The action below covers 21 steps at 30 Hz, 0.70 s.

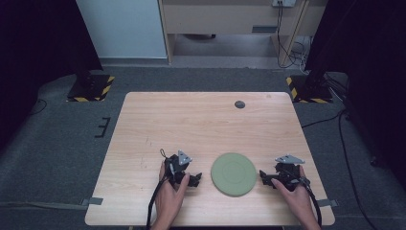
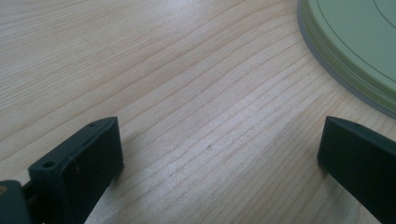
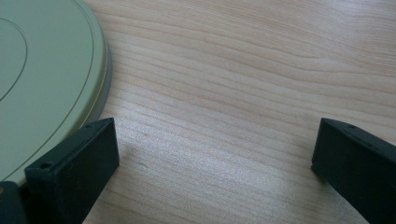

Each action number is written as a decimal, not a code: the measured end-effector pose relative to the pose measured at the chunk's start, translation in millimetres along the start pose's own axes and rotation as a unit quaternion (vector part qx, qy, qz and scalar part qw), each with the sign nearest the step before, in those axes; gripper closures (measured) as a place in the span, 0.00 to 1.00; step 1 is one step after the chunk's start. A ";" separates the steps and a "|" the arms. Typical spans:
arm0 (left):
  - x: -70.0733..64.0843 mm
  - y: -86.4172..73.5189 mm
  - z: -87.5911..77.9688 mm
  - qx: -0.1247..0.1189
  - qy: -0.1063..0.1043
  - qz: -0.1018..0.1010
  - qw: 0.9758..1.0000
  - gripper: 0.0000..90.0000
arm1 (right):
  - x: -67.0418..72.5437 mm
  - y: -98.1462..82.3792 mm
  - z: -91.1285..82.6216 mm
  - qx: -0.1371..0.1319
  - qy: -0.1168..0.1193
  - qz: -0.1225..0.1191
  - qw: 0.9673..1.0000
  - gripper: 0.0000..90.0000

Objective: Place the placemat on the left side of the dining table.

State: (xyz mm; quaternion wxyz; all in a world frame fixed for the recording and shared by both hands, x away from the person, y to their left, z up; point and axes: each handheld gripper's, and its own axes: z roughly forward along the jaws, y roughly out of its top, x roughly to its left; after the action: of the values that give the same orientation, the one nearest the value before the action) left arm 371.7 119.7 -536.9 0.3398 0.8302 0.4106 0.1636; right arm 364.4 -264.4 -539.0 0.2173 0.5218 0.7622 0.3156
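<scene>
Green plate (image 1: 233, 174) between claws, left claw (image 1: 195, 179) released, right claw (image 1: 264, 177) released, high view adds dark disc (image 1: 240, 104)

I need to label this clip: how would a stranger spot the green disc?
On the pale wooden table, look near the front edge, between the two tongs. The green disc lies flat there, round with faint rings, the sole green thing, far bigger than the dark spot near the far edge.
</scene>
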 end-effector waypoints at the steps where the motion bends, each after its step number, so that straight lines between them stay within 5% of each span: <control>1: 0.0 0.0 0.0 0.000 0.000 0.000 1.000 0.00 | 0.1 0.0 0.0 0.000 0.000 0.000 1.000 0.01; 8: -4.1 2.0 1.9 0.001 0.019 -0.017 1.000 0.00 | 0.5 0.1 0.0 0.001 0.004 -0.001 1.000 0.01; 14: -5.8 0.9 0.6 0.001 0.013 -0.013 1.000 0.00 | 0.9 -0.1 -0.2 0.002 0.009 -0.006 1.000 0.01; 21: -17.0 2.5 -11.9 -0.031 -0.035 0.003 0.999 0.03 | 10.4 -1.9 -14.9 -0.014 0.036 -0.025 0.999 0.04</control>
State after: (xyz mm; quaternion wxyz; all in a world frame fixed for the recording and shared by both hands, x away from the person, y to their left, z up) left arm 356.2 110.3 -526.4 0.3792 0.8257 0.3905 0.1482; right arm 349.6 -259.0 -529.8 0.2054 0.4875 0.7779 0.3393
